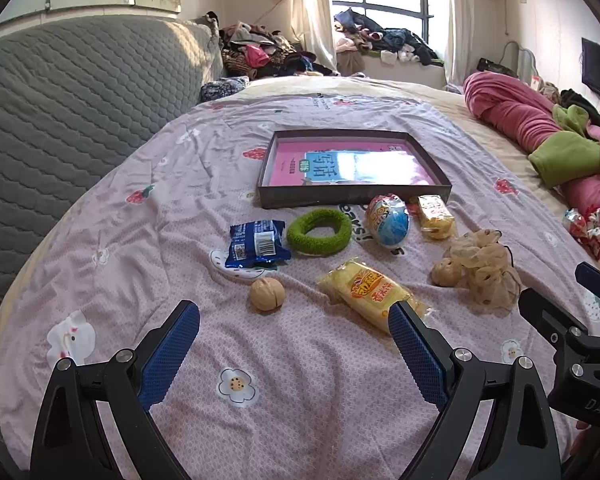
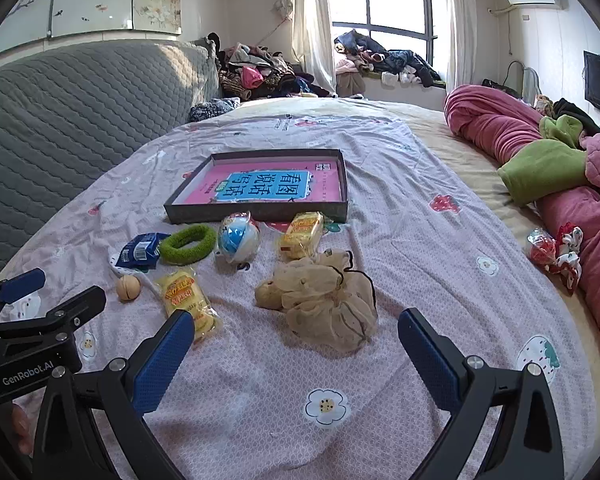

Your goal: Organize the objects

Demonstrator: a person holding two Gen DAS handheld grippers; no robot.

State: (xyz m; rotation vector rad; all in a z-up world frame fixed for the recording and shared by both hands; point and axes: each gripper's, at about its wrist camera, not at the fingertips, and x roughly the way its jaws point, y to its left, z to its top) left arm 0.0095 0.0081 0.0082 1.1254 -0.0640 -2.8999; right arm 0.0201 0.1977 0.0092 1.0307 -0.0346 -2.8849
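A dark shallow box (image 1: 352,196) (image 2: 256,213) with a pink book inside lies on the bed. In front of it are a blue snack packet (image 1: 257,245) (image 2: 140,254), a green ring (image 1: 319,231) (image 2: 187,243), a blue-white egg toy (image 1: 389,222) (image 2: 238,237), two yellow snack packs (image 1: 370,292) (image 2: 186,300) (image 1: 434,216) (image 2: 302,234), a walnut (image 1: 266,294) (image 2: 128,287) and a beige mesh scrunchie (image 1: 480,270) (image 2: 324,300). My left gripper (image 1: 294,320) stands open just short of the walnut and the near yellow pack. My right gripper (image 2: 296,330) is open in front of the scrunchie.
A grey quilted headboard (image 1: 72,92) rises on the left. Pink and green bedding (image 2: 548,152) is bunched on the right, with a red-white wrapped item (image 2: 556,254) beside it. Clothes piles (image 1: 260,52) lie beyond the bed by the window.
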